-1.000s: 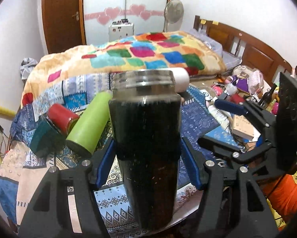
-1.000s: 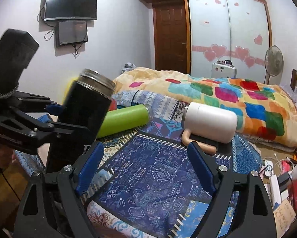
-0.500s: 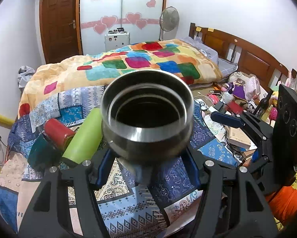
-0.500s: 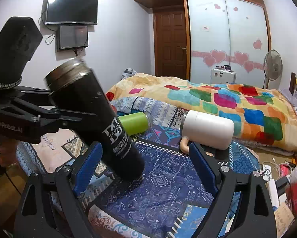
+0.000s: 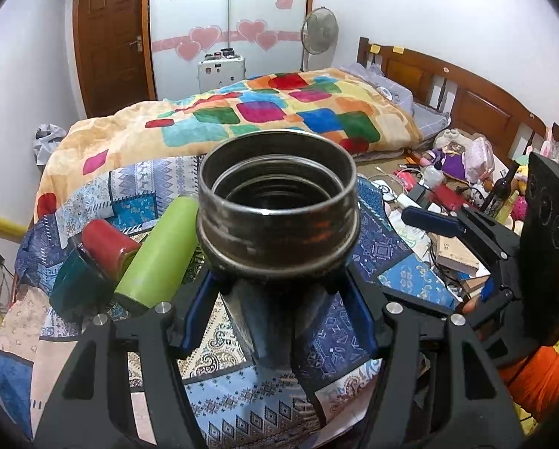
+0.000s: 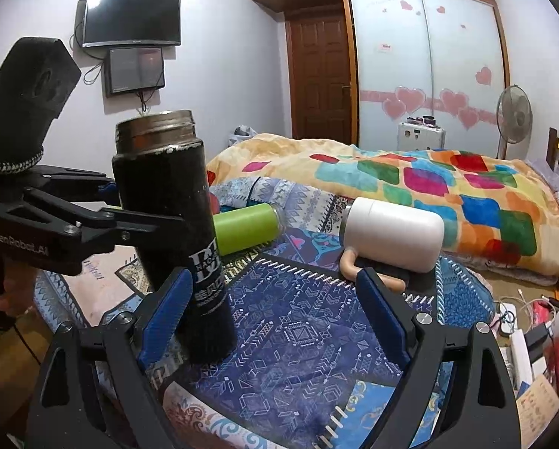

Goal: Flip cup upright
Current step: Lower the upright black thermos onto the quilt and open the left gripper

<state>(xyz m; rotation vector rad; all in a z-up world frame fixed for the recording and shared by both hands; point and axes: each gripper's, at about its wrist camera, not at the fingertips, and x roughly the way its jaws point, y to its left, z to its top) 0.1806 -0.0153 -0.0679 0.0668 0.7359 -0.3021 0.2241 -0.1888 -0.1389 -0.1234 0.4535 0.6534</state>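
A black steel cup with a threaded silver rim (image 5: 277, 209) stands nearly upright, mouth up, its base on the patterned cloth (image 6: 309, 340). My left gripper (image 5: 279, 318) is shut on its body; the right wrist view shows the cup (image 6: 171, 224) clamped by the left gripper's fingers (image 6: 129, 224). My right gripper (image 6: 275, 318) is open and empty, just right of the cup's base. It shows at the right of the left wrist view (image 5: 462, 247).
A green bottle (image 5: 159, 250), a red bottle (image 5: 107, 243) and a teal object (image 5: 73, 284) lie left of the cup. A white mug with a tan handle (image 6: 391, 235) lies on its side behind. A bed with a colourful blanket (image 6: 429, 187) lies beyond; floor clutter (image 5: 447, 194) to the right.
The left gripper has swung the black cup from tilted to nearly upright and set its base down on the cloth. The right gripper stayed open and barely moved.
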